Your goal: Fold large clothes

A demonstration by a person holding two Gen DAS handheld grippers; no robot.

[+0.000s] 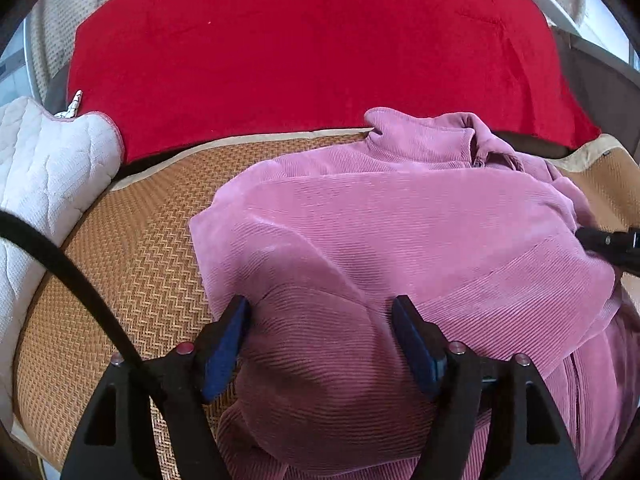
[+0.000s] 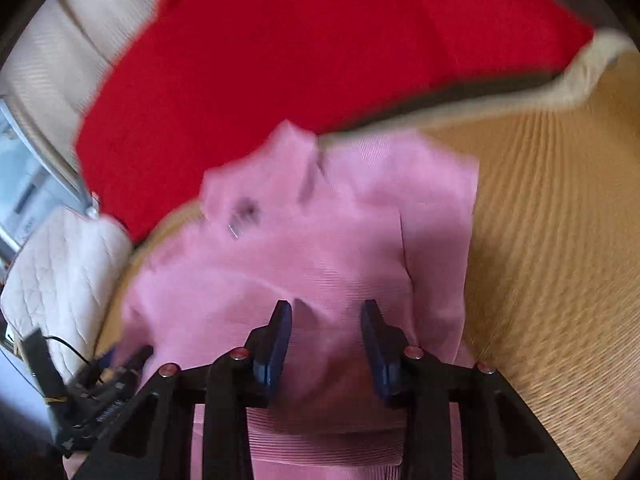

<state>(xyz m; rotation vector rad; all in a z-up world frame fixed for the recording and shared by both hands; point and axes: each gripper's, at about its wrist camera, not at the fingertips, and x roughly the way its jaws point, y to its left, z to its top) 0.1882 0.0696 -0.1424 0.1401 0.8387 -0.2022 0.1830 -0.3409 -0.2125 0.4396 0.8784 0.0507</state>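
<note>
On the woven mat (image 1: pixel 132 248), pink corduroy garment (image 1: pixel 400 232), left gripper (image 1: pixel 320 308) released, right gripper (image 2: pixel 326 312) seemingly released, no legible writing.

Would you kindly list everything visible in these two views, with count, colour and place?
corduroy garment: one, pink, spread on the mat, collar toward the blanket.
woven mat: one, tan, under the garment.
blanket: one, red, beyond the mat.
quilted cushion: one, white, left of the mat.
cable: one, black, lower left of the left view.
left hand-held gripper: one, black with blue pads, open over the garment.
right hand-held gripper: one, same colours, open over the garment.
</note>
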